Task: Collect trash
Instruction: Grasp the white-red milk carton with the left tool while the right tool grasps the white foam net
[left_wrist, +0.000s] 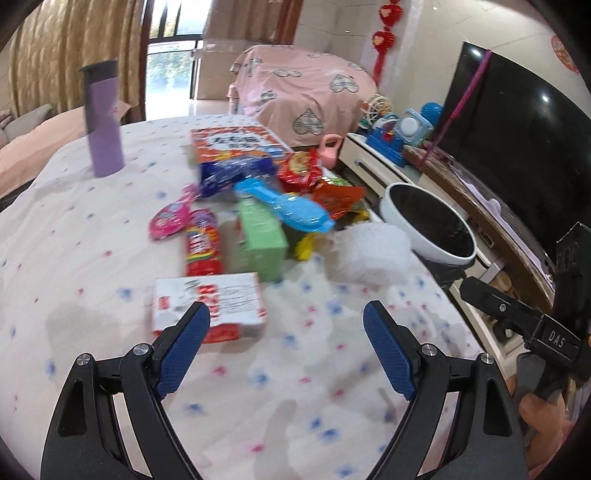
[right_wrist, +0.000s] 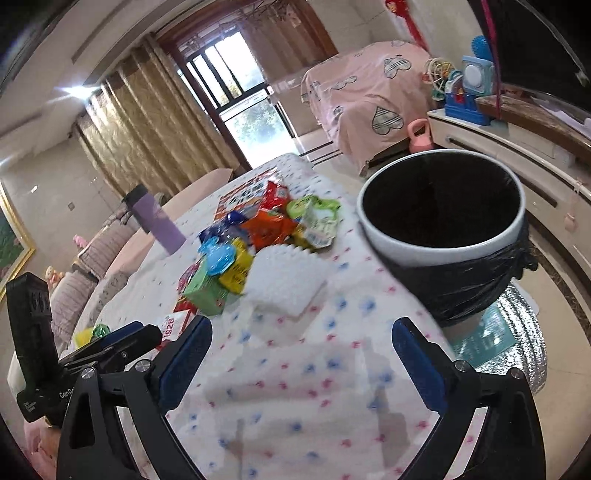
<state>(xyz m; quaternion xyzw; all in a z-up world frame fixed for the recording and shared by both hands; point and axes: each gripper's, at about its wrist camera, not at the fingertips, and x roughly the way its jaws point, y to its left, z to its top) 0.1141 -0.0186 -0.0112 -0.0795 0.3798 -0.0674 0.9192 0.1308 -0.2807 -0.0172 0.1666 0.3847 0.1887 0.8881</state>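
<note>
While a purple bottle (left_wrist: 103, 122) stands upright at the far left of the cloth-covered desk (left_wrist: 74, 266), apart from everything else, the trash lies in a loose heap down the middle. At the far end of the heap is a large red-and-white box (left_wrist: 236, 142), with a blue wrapper (left_wrist: 236, 173), a red snack bag (left_wrist: 300, 171) and an orange bag (left_wrist: 338, 201) crowded just in front of it. A light-blue packet (left_wrist: 284, 208) lies across a green box (left_wrist: 262, 240); a pink wrapper (left_wrist: 171, 218) and a red candy roll (left_wrist: 203, 245) sit to their left, and a yellow wrapper (left_wrist: 306, 245) to their right. A white foam pad (left_wrist: 369, 251) rests at the right edge of the heap, between the wrappers and the bin (left_wrist: 430, 225), which stands off the desk's right side with a black bag lining it. Beyond the bin are a low cabinet (left_wrist: 376, 166) with toys (left_wrist: 402, 133) and a dark TV (left_wrist: 517, 140); a pink-covered seat (left_wrist: 303, 85) fills the background.

Nearest the left hand-held gripper (left_wrist: 288, 321) is a white-and-red carton (left_wrist: 210, 306), whose near edge is partly hidden behind the left finger; the jaws are spread, with only cloth between them. The right hand-held gripper (right_wrist: 301, 338) is spread too, over bare cloth, with the foam pad just ahead and the bin ahead to its right. Nothing stands between either one and the heap.
</note>
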